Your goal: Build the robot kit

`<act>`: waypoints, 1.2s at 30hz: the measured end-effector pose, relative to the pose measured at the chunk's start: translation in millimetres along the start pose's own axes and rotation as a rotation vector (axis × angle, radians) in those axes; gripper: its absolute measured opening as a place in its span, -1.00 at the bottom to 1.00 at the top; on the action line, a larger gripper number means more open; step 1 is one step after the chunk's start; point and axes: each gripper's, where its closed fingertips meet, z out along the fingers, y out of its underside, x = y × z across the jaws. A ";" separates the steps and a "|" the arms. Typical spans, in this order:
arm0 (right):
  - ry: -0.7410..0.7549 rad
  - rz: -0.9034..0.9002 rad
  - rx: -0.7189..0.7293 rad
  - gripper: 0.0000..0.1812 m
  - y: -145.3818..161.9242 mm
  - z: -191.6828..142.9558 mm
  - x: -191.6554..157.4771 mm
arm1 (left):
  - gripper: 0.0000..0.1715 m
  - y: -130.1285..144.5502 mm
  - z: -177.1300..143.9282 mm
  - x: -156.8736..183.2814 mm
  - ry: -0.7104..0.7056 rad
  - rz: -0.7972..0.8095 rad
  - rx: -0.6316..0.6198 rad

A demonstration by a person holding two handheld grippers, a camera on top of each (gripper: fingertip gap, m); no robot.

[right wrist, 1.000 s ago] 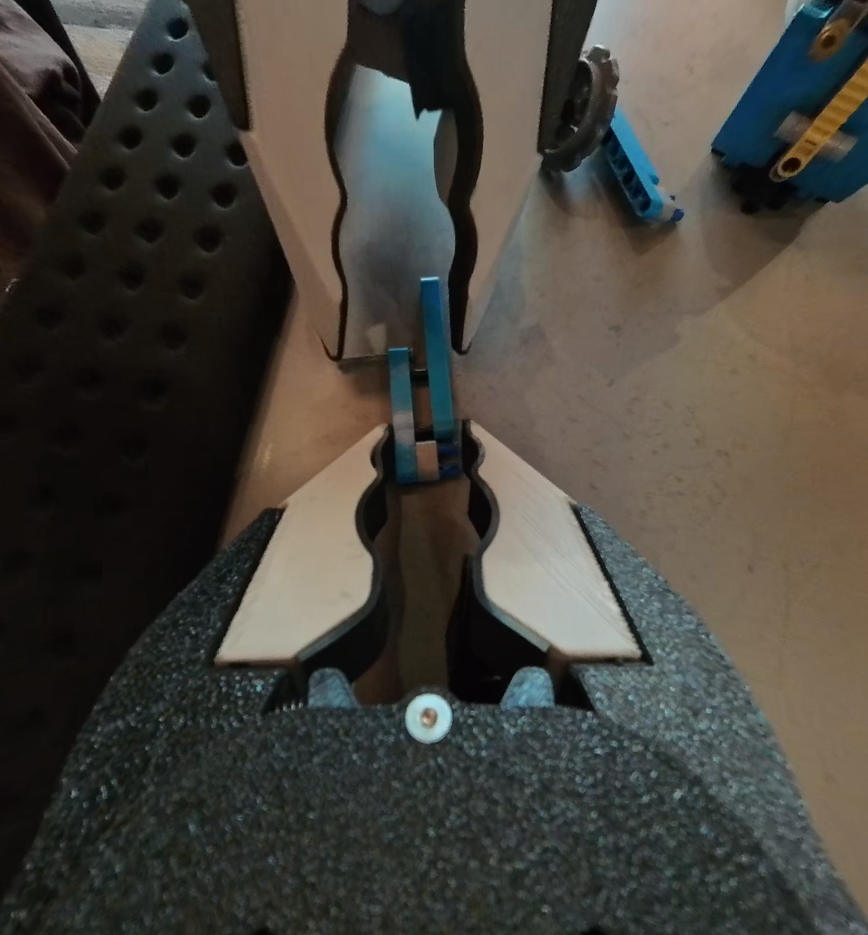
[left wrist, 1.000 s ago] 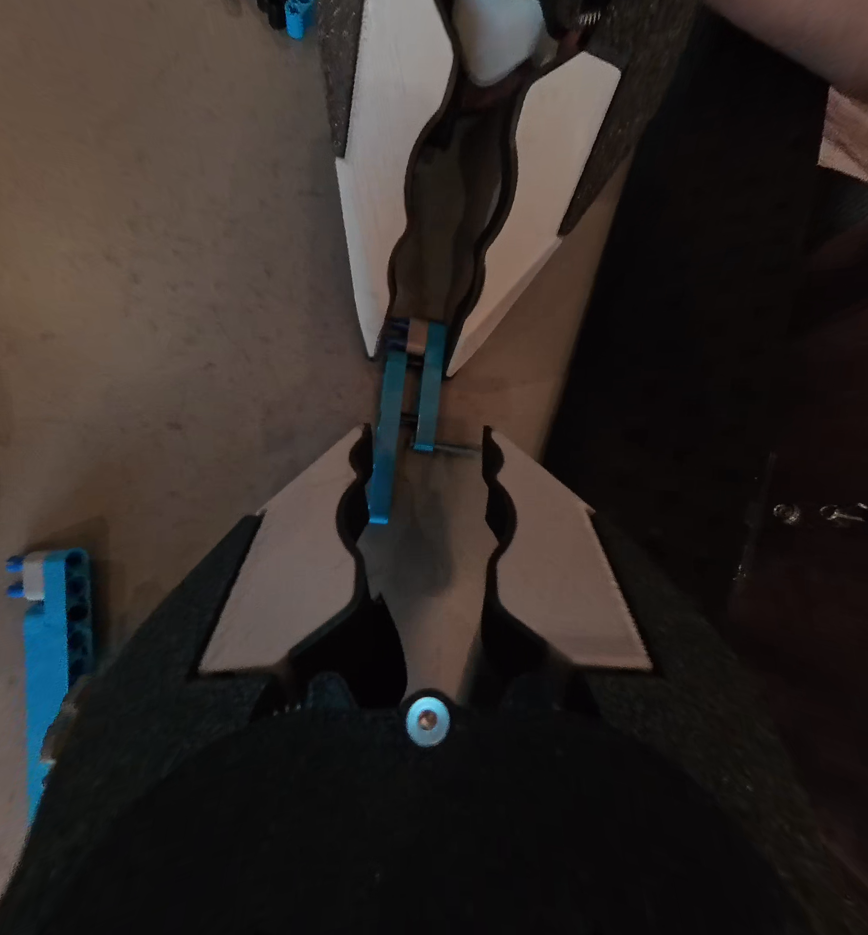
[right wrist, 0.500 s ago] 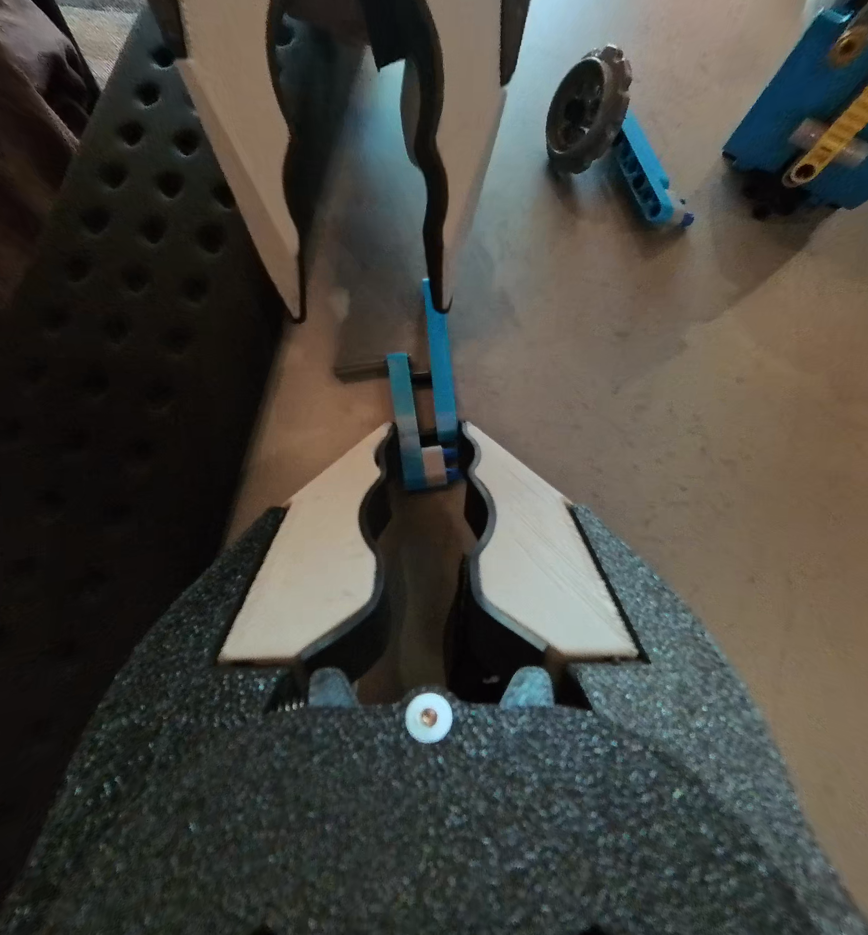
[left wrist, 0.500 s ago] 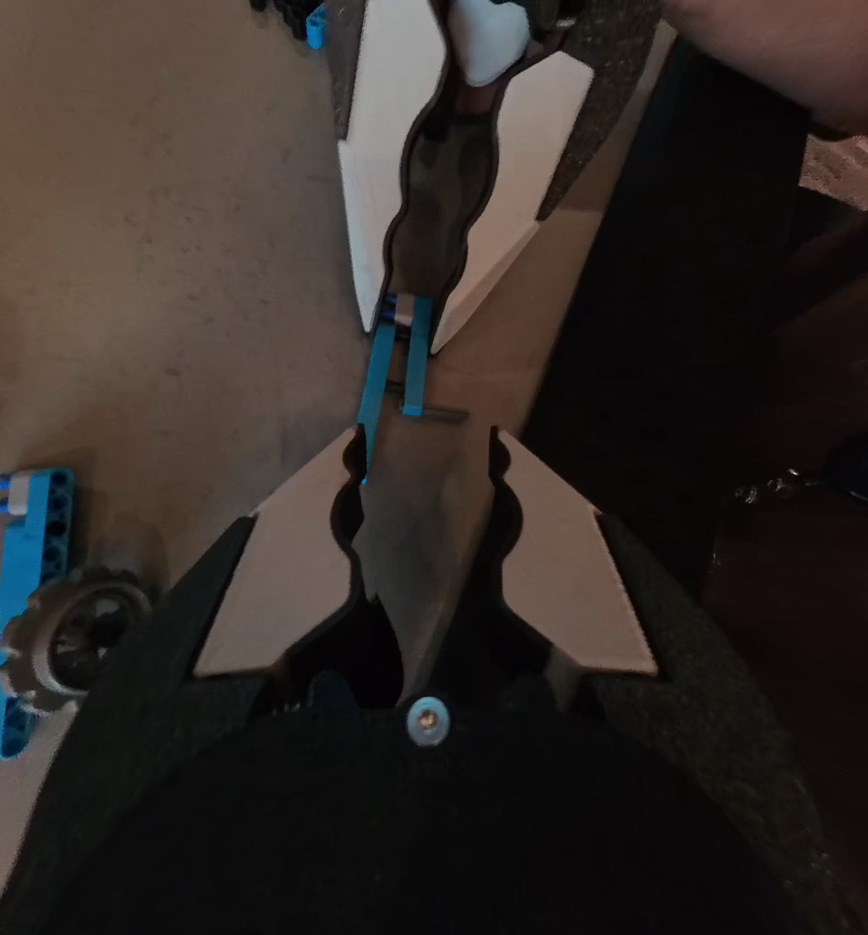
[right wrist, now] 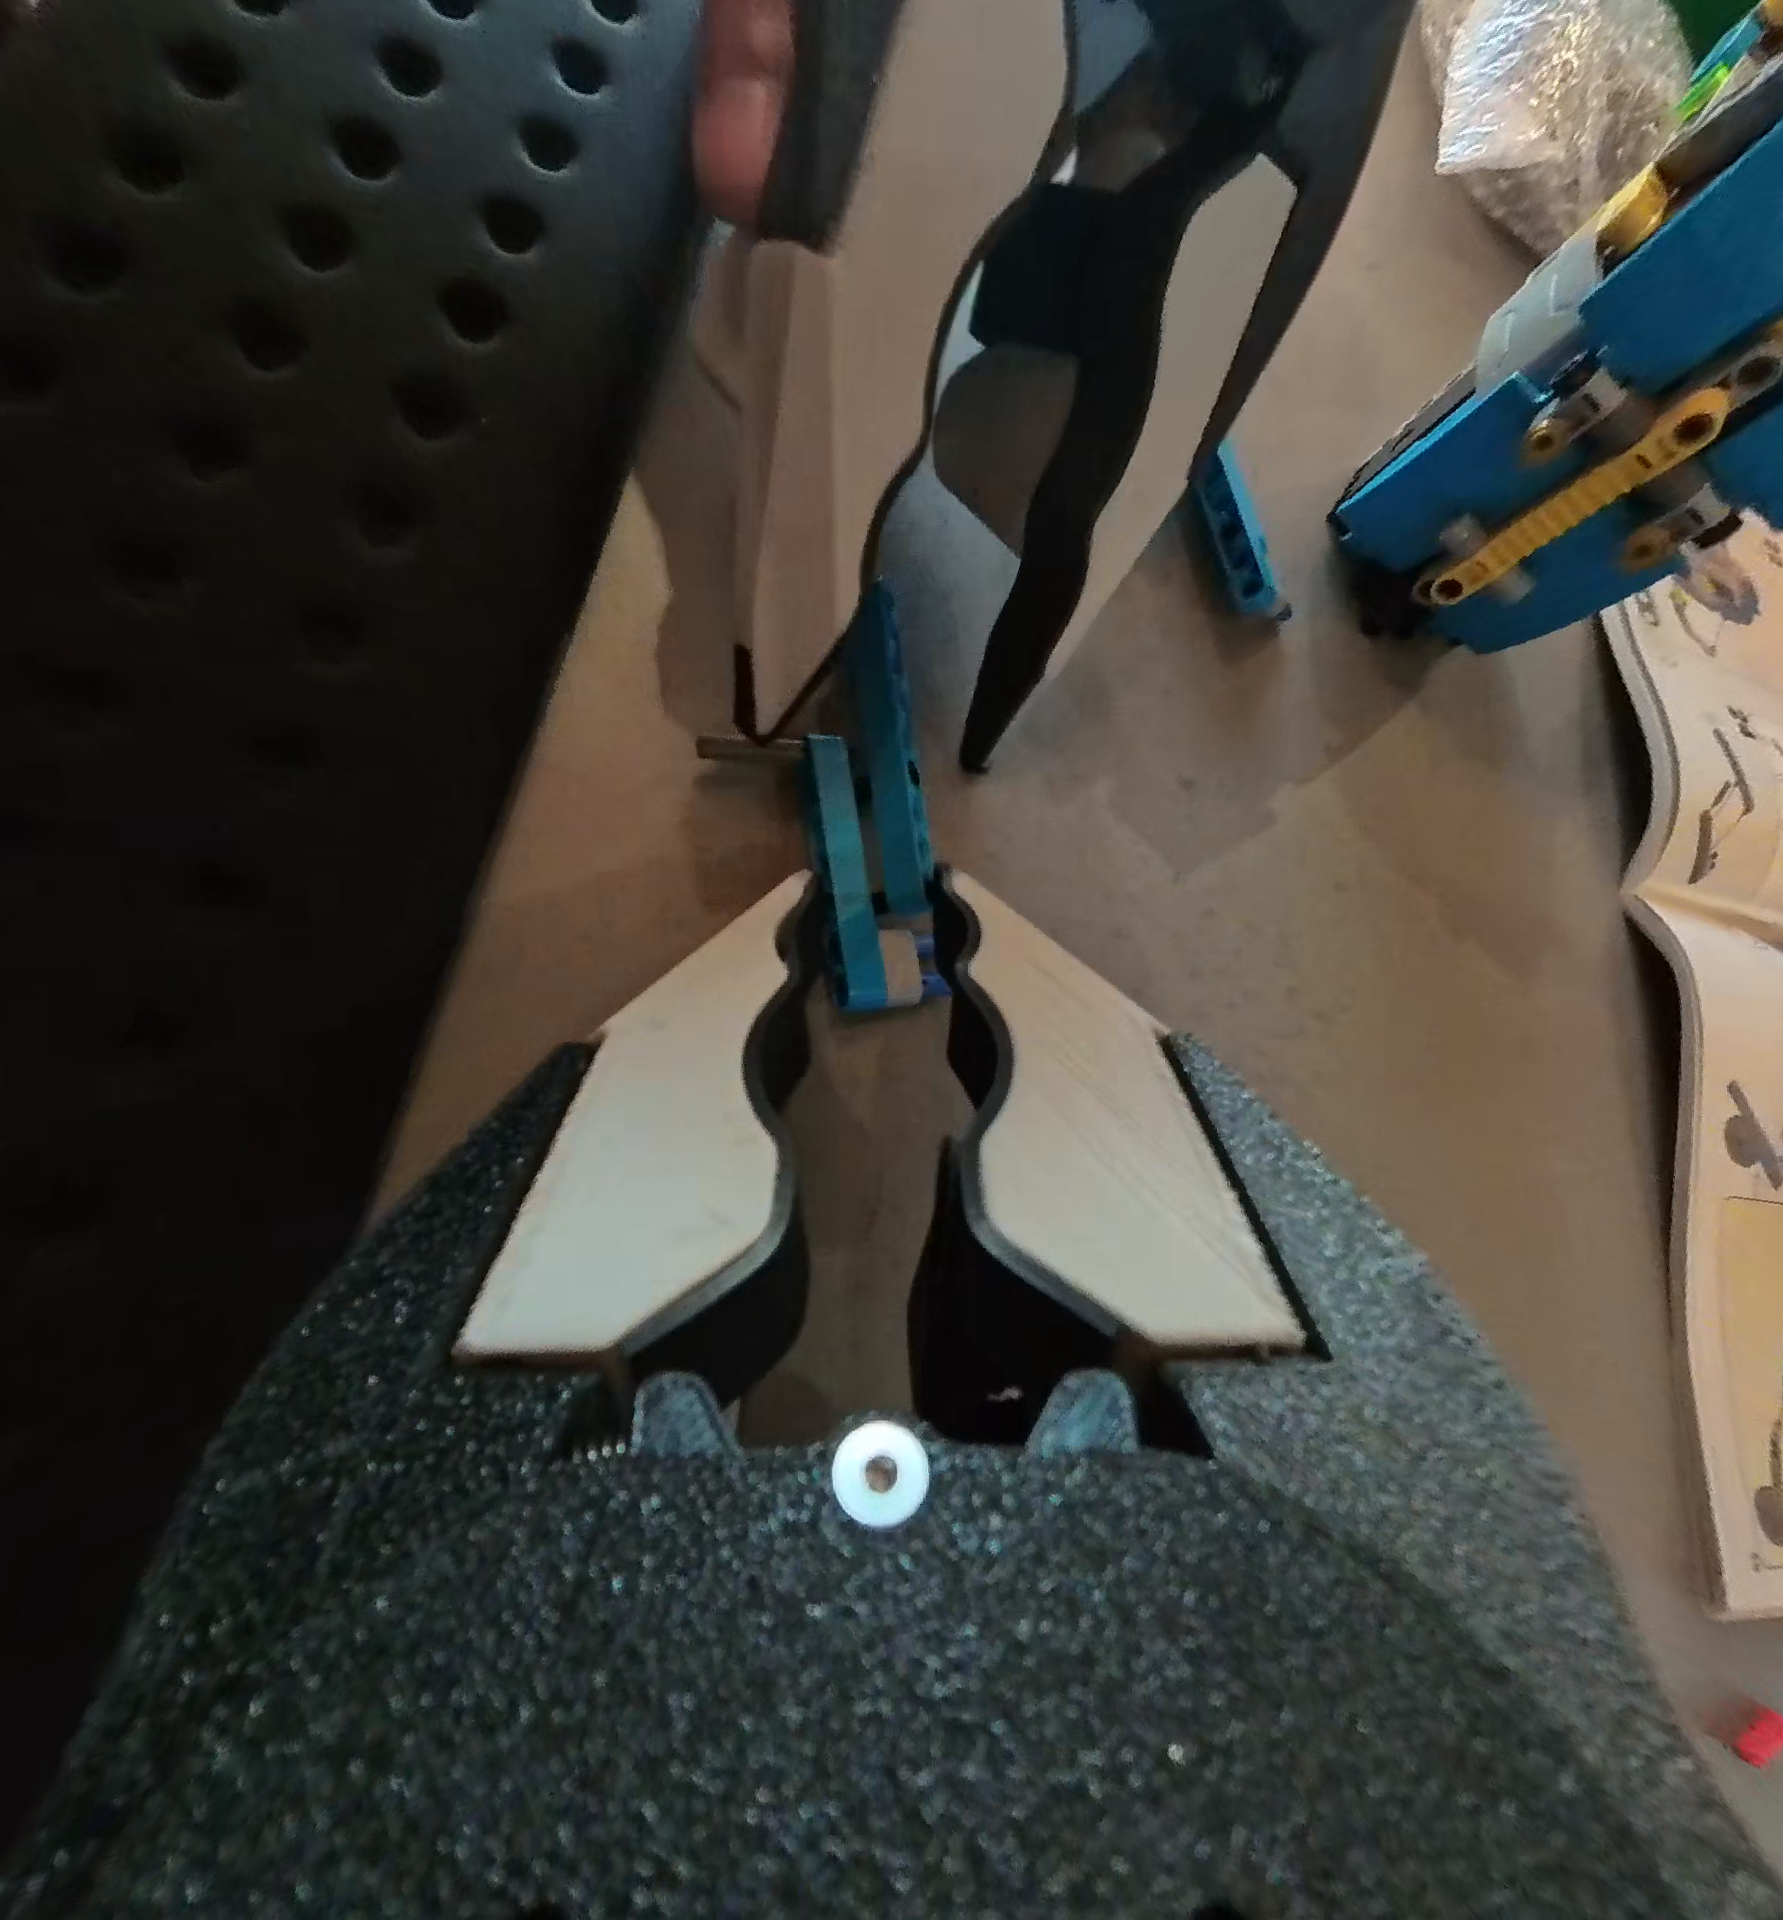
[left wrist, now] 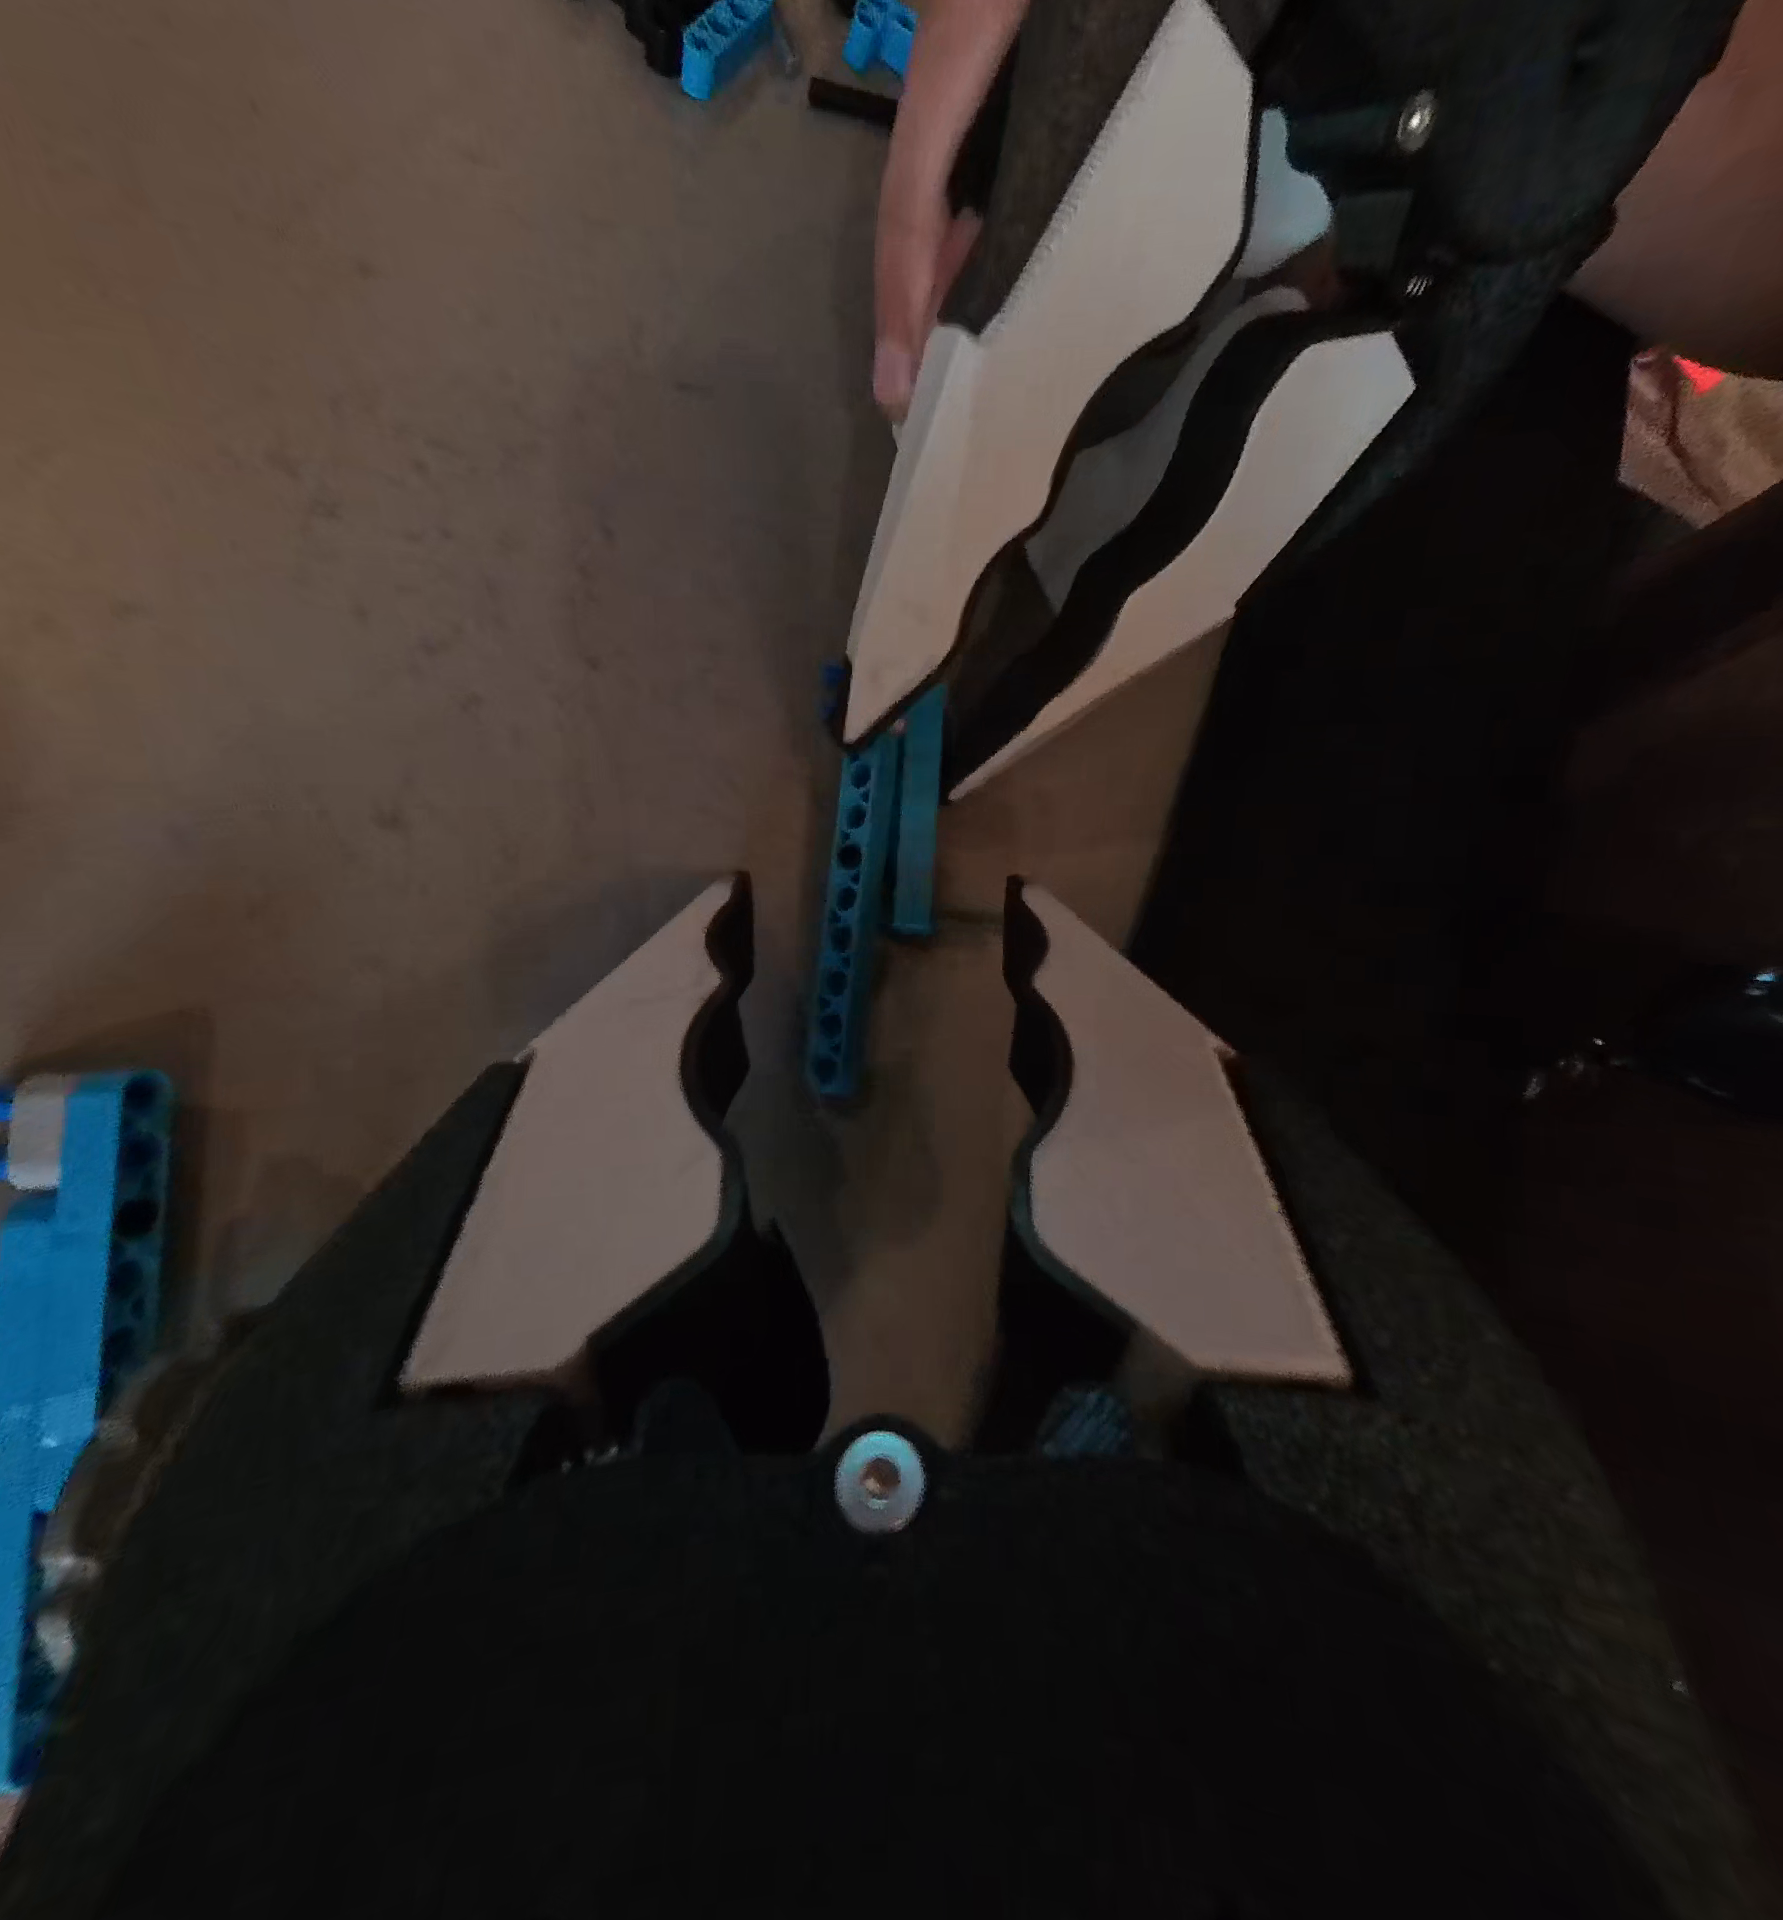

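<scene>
A small blue beam assembly, two parallel beams pinned together with a dark axle sticking out sideways, is held just above the tan table. My right gripper is shut on its near end. In the left wrist view the right gripper comes in from the top right. My left gripper is open, and the assembly's long holed beam reaches into the gap between its jaws without clear contact. The left gripper also shows open from the right wrist view.
A blue beam with a white connector and a grey gear lies left of my left gripper. A blue model with yellow beams, a loose blue beam, an open instruction booklet and a small red piece lie right. A black perforated surface borders the table. My two grippers' fingertips are within a few centimetres of each other. About 25 centimeters separates my right fingertips from the small red piece.
The left gripper backed off, then came forward, so the long beam is between its open jaws again. Both grippers have rolled relative to each other. The right gripper kept its hold.
</scene>
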 end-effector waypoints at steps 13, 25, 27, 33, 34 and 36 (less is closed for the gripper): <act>-0.182 0.262 -0.020 -0.66 8.5 1.6 -0.2 | -0.49 -1.1 6.5 1.6 -0.065 0.063 -0.043; -0.247 0.267 0.006 -0.74 7.0 4.0 -0.6 | -0.54 -2.7 11.7 6.1 -0.072 0.081 -0.058; -0.237 0.258 0.006 -0.74 7.0 4.0 -0.9 | -0.55 -2.7 11.8 5.8 -0.078 0.075 -0.052; -0.217 0.269 0.010 -0.75 4.4 2.4 -1.0 | -0.70 -1.0 11.8 -0.9 -0.155 0.119 -0.063; -0.220 0.278 0.005 -0.75 4.1 2.5 -1.4 | -0.72 -0.3 12.0 -2.1 -0.174 0.144 -0.070; -0.205 0.263 -0.006 -0.75 3.9 3.2 -2.0 | -0.72 0.3 12.2 -3.1 -0.187 0.184 -0.080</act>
